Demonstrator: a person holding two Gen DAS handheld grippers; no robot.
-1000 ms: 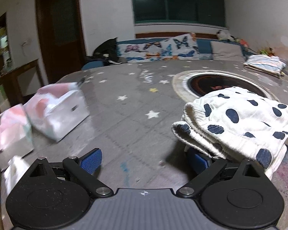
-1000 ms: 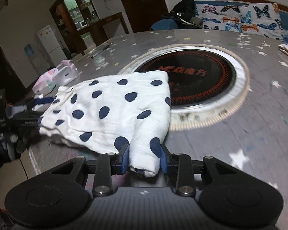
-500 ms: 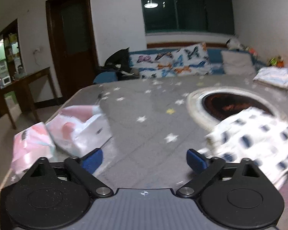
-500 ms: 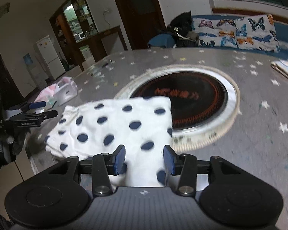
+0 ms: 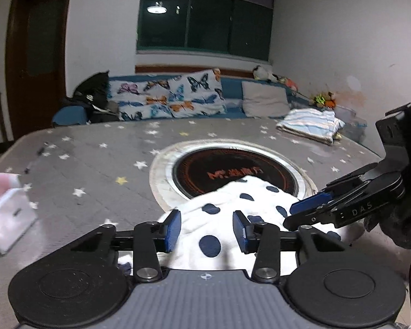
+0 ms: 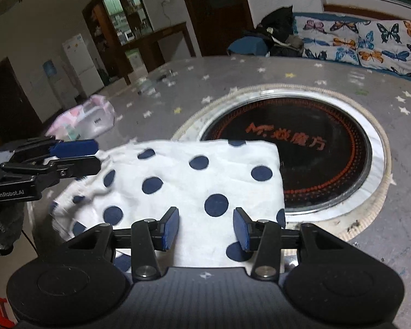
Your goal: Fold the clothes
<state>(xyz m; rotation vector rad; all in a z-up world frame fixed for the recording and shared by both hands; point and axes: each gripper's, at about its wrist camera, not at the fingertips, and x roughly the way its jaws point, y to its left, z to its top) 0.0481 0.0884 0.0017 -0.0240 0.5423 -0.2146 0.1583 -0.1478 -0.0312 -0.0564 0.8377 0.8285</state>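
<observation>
**Both grippers over the folded polka-dot garment, neither gripping**

Landmark: round burner inset [image 6: 296,148] in the grey star-print surface [image 5: 96,170].

- Polka-dot garment [image 6: 194,181]: white with navy dots, folded into a rough rectangle, lying flat on the surface. Its far right corner overlaps the near-left rim of the burner inset; the rest spreads away from the inset on the near-left side.
- Right gripper [image 6: 205,229]: hovers above the garment's near edge, on the near side of the inset. Fingers [image 6: 169,229] partly apart, blue pads not pressing on the cloth; cloth shows in the gap below them. Nothing held.
- Left gripper [image 5: 207,230]: over the garment's end farthest from the inset. Fingers [image 5: 172,230] closing, cloth visible in the gap between the pads. Pads don't look to be pressing on it; the view is slightly blurred.
- Each gripper shows in the other's camera: the left gripper [image 6: 68,153] comes in from the left above the garment's left end, the right gripper [image 5: 315,205] from the right, held in a dark-gloved hand [image 5: 400,219].
- Pink-and-white packs [image 6: 85,120]: on the surface well left of the inset, apart from the garment.
- Striped folded cloth [image 5: 312,124]: at the far edge of the surface beyond the inset, well apart from the garment.
</observation>
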